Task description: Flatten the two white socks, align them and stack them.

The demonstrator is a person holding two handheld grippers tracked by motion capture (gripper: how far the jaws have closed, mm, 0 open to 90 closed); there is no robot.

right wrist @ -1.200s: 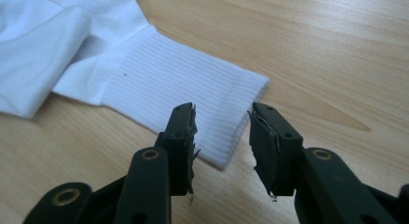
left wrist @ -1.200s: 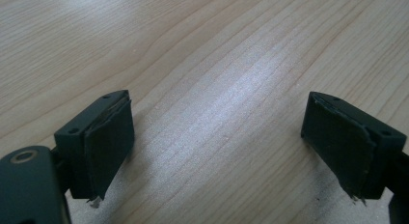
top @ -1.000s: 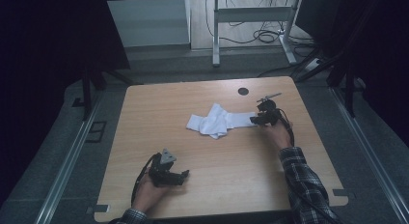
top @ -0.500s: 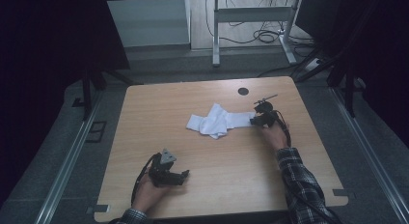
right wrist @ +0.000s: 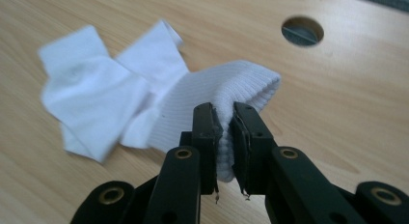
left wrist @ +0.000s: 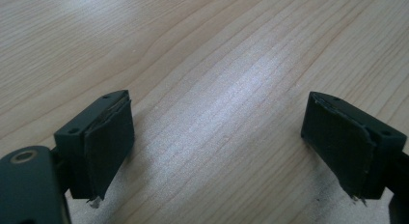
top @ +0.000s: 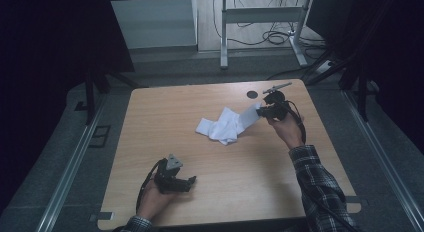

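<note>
Item: white socks, a small heap near the middle of the wooden table, toward its far right part. In the right gripper view the heap lies flat on the wood, while one ribbed sock cuff is raised off the surface.

Right gripper: held in the person's right hand above the far right area of the table. Its jaws have just been closing and now stand narrow, pinching the ribbed cuff between the pads; the right gripper view shows the gripper with knit fabric squeezed in the gap and bulging out beyond it. The lifted sock stretches from the jaws down to the heap.

Left gripper: resting low at the near left part of the table in the left hand, well apart from the socks. The left gripper view shows its jaws spread wide, the gripper over bare wood with nothing between the pads.

Surroundings: a round hole in the tabletop, just beside the right gripper on its far side; seen in the right gripper view as a hole beyond the cuff. A plaid sleeve crosses the near right corner. Beyond the table, a metal frame and cables on the floor. Nothing lies between the left gripper and the socks.
</note>
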